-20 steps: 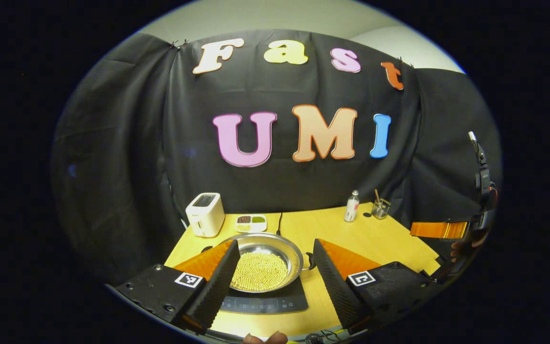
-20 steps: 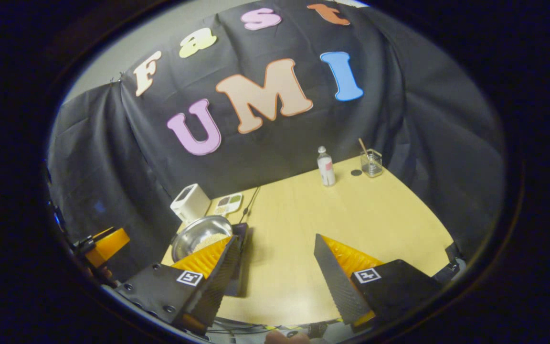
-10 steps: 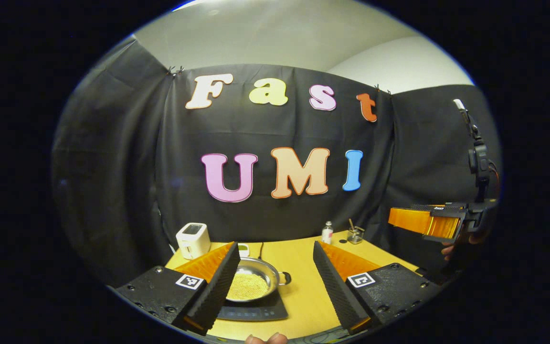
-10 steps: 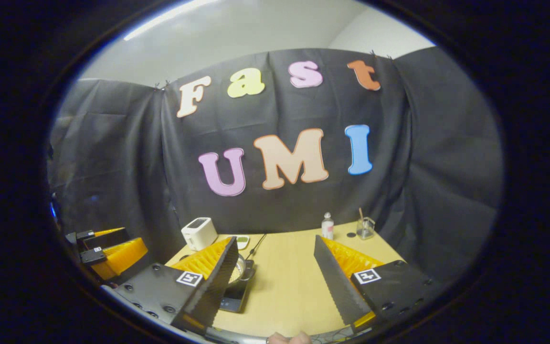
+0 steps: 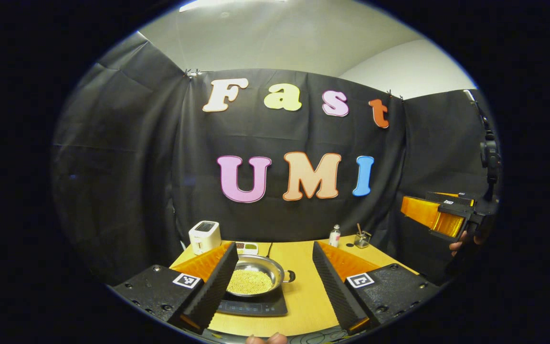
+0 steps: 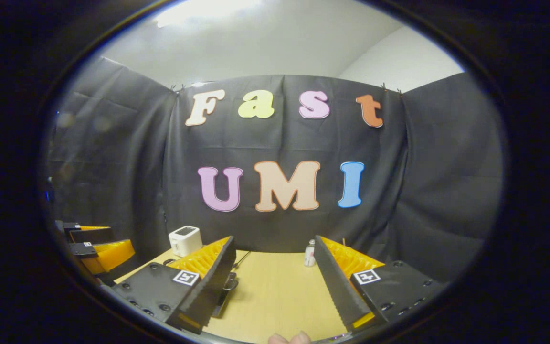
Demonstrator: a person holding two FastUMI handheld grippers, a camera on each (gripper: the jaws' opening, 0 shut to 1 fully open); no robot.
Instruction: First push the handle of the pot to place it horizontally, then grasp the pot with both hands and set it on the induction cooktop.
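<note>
A steel pot filled with pale yellow grains sits on the black induction cooktop, its small side handle pointing right. My left gripper hangs back from it, open, with the pot seen between and beyond its fingers. My right gripper is open too, held over the wooden table with nothing between its fingers. In the left gripper view the right gripper floats at the far right in a hand. The left gripper shows at the left of the right gripper view.
At the back of the table stand a white toaster, a small divided dish, a small bottle and a glass with a stick in it. A cable runs back from the cooktop.
Both grippers have drawn back and up from the pot, which now looks smaller and farther off. The pot stays on the cooktop. Both stay open.
</note>
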